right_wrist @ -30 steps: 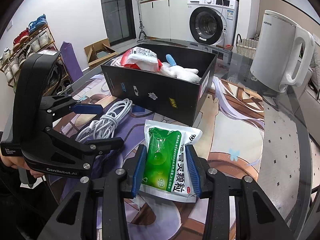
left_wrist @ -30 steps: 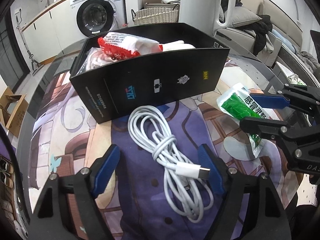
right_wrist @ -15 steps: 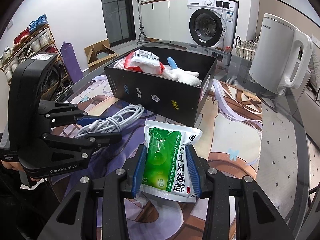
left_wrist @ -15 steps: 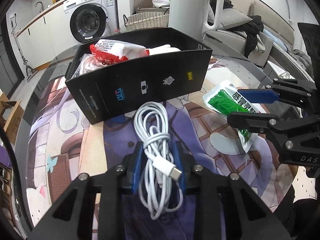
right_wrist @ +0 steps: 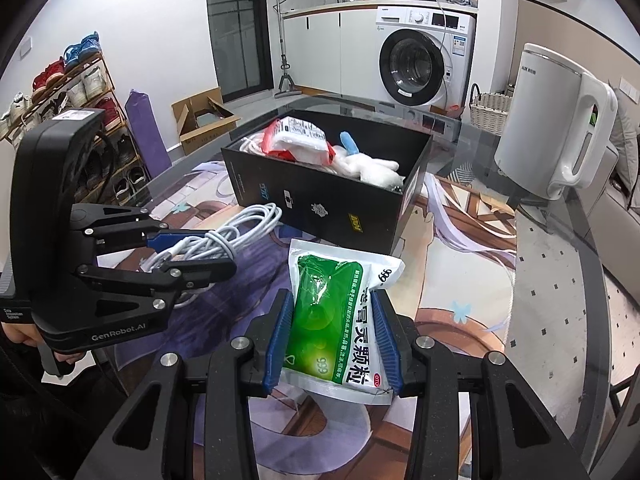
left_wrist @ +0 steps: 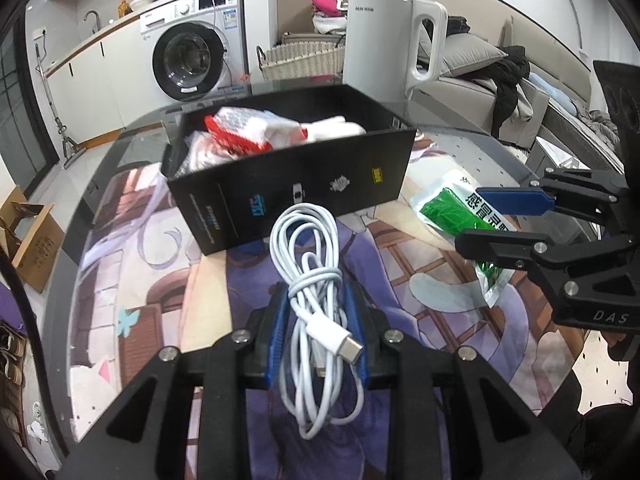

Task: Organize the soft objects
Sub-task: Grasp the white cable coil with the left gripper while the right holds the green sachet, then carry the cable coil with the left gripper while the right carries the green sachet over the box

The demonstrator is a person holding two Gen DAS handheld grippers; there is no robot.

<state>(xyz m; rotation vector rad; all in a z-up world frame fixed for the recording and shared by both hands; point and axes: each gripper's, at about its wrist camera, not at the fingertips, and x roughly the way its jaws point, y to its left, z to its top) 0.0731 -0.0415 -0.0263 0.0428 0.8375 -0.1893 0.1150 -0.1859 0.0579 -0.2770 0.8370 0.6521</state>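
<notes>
My left gripper [left_wrist: 318, 312] is shut on a coiled white cable [left_wrist: 316, 264] and holds it above the printed mat, just in front of the black box [left_wrist: 296, 196]. The cable also shows in the right wrist view [right_wrist: 224, 236], clamped in the left gripper [right_wrist: 192, 252]. My right gripper [right_wrist: 332, 320] is shut on a green and white sachet [right_wrist: 336, 316], lifted off the mat; it also shows in the left wrist view [left_wrist: 460, 216] between the right gripper's fingers [left_wrist: 504, 200]. The box [right_wrist: 320, 204] holds a red and white packet [right_wrist: 296, 136] and a white plush toy [right_wrist: 372, 166].
A white kettle [right_wrist: 552, 120] stands on the glass table to the right of the box. The table edge [left_wrist: 60, 280] curves round on the left. A wicker basket [left_wrist: 300, 60] and a washing machine [left_wrist: 192, 56] stand beyond the table.
My left gripper closed on the cable and lifted it off the mat. My right gripper stayed shut on the sachet and rose slightly.
</notes>
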